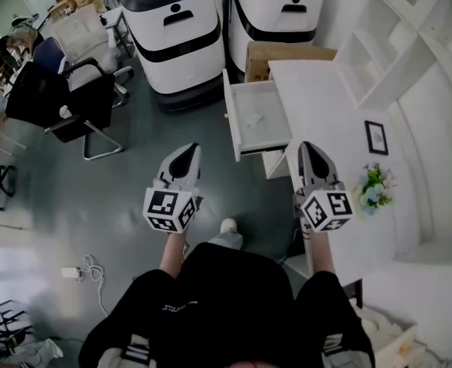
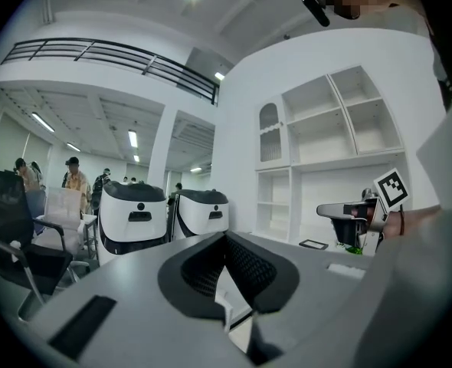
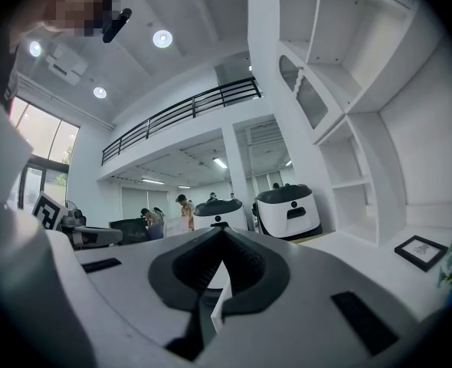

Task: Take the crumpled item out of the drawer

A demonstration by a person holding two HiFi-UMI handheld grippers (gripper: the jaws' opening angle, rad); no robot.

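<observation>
Close to the person's waist, the left gripper [image 1: 186,152] and right gripper [image 1: 309,149] hover level, each with its jaws pressed together on nothing, likely a rest pose before any reach. Just ahead, the drawer [image 1: 232,125] stands pulled out from the white desk [image 1: 325,98], so its inside is open from above. The crumpled item [image 1: 253,119], pale and faint, lies on its floor, untouched.

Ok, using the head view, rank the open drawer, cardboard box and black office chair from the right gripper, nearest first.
1. Open drawer, just left of the right gripper.
2. Cardboard box, beyond the drawer.
3. Black office chair, far left.
</observation>
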